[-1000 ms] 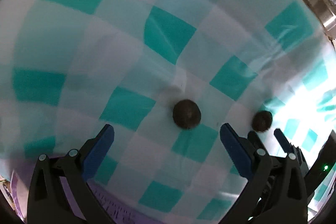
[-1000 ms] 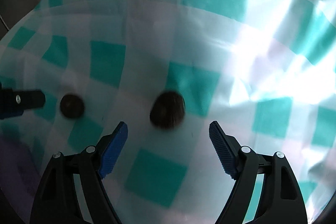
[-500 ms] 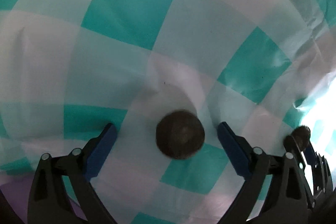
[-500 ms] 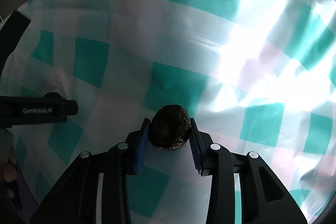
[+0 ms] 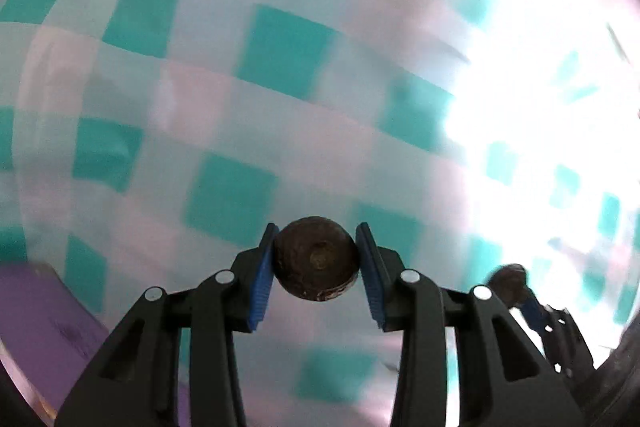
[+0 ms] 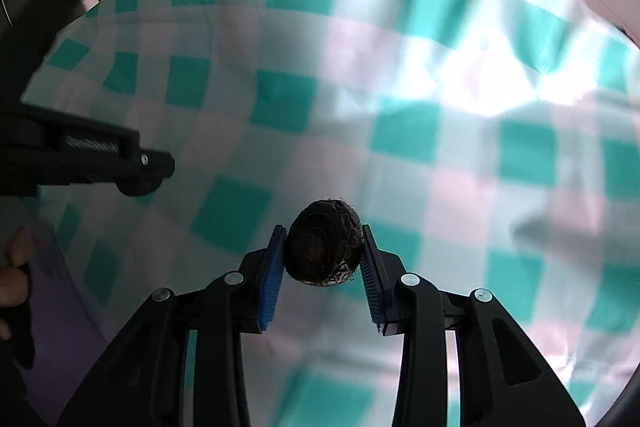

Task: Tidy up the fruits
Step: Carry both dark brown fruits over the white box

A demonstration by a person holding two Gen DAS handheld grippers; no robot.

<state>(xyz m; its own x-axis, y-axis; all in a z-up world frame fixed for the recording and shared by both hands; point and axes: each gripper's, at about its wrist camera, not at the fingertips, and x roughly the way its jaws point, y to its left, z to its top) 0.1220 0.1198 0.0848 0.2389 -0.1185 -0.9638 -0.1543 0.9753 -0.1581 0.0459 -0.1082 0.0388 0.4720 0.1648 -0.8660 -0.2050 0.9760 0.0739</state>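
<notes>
- Left wrist view: the left hand-held gripper, jaws just closed, clamps a small dark round fruit above the checked worktop.
- The right hand-held gripper pinches a wrinkled dark fruit across its middle.
- Both fruits look light and firm-shelled, perhaps brittle; gentle mid-body pressure suits.

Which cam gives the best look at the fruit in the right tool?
Right wrist: the dark, rough fruit sits sharp and central, pinched between the right tool's blue pads. The left wrist view shows it only as a small blurred dark lump near the lower right edge, beside the glare on the checked cloth.
</notes>
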